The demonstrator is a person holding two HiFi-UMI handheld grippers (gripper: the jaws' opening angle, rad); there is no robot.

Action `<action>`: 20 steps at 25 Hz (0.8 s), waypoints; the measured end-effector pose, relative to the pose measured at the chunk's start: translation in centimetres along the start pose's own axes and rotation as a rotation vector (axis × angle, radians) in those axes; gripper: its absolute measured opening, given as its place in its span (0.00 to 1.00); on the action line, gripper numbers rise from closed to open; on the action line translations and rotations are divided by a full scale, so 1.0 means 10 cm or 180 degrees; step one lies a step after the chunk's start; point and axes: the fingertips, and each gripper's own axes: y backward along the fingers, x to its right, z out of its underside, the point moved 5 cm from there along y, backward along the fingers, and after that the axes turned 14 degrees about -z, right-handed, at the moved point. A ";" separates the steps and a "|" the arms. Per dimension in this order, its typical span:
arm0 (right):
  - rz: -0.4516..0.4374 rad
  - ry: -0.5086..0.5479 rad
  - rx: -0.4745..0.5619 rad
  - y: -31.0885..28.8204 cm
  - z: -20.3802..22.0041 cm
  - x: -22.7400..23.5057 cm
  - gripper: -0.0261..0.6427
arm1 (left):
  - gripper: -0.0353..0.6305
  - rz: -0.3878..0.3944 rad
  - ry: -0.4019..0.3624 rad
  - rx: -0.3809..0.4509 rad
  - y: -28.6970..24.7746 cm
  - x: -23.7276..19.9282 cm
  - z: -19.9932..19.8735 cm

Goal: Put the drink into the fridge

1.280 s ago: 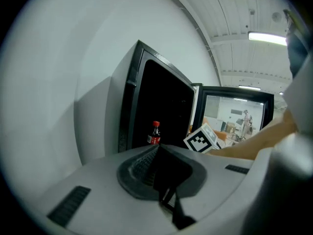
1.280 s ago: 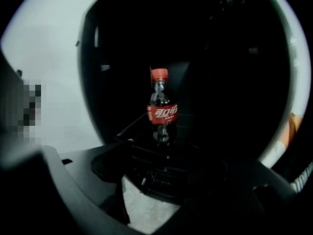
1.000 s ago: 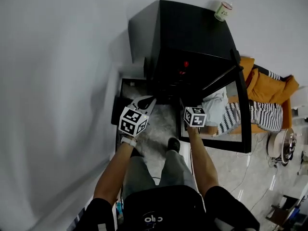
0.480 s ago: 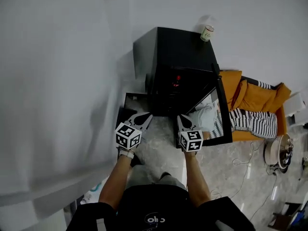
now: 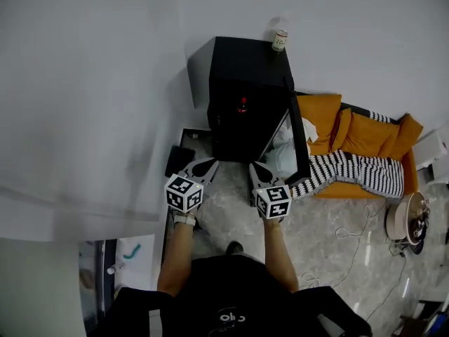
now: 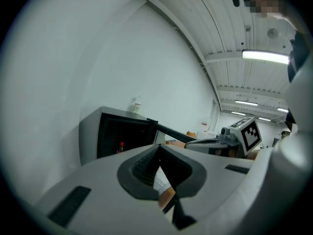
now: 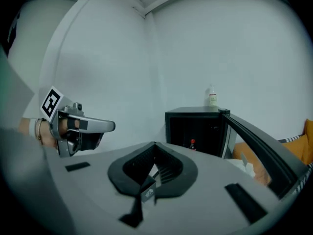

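Note:
The black mini fridge (image 5: 242, 83) stands against the wall with its door (image 5: 297, 135) swung open to the right. Inside it a red-capped drink bottle (image 5: 243, 106) stands upright, also visible in the right gripper view (image 7: 192, 144) and the left gripper view (image 6: 121, 146). A small pale bottle (image 5: 279, 41) sits on the fridge top. My left gripper (image 5: 209, 162) and right gripper (image 5: 254, 166) hover side by side in front of the fridge, well short of it. Both are shut with nothing between their jaws, as their own views show for the left gripper (image 6: 157, 148) and the right gripper (image 7: 154, 145).
An orange sofa (image 5: 365, 135) with a striped cloth (image 5: 354, 170) lies right of the open door. A dark flat object (image 5: 179, 160) lies on the floor left of the fridge. A round appliance (image 5: 408, 216) and cables sit at the far right. The wall runs along the left.
The person has stepped back, so the fridge now lies farther from both grippers. The right gripper has drawn away from the fridge opening, and the drink stays inside.

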 end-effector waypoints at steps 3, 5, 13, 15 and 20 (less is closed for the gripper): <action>-0.0049 0.0042 0.0073 0.32 0.02 -0.09 0.05 | 0.06 -0.0075 -0.0014 0.0046 0.22 0.31 0.03; -0.0083 0.0066 0.0119 0.50 0.01 -0.14 0.05 | 0.06 -0.0125 -0.0031 0.0075 0.34 0.47 0.04; -0.0119 0.0094 0.0221 0.95 0.03 -0.26 0.05 | 0.06 -0.0216 -0.0119 0.0155 0.61 0.89 0.04; -0.0126 0.0102 0.0228 1.01 0.05 -0.28 0.05 | 0.06 -0.0224 -0.0125 0.0167 0.64 0.94 0.04; -0.0141 0.0137 0.0238 1.08 0.03 -0.29 0.05 | 0.06 -0.0214 -0.0154 0.0202 0.66 1.05 0.02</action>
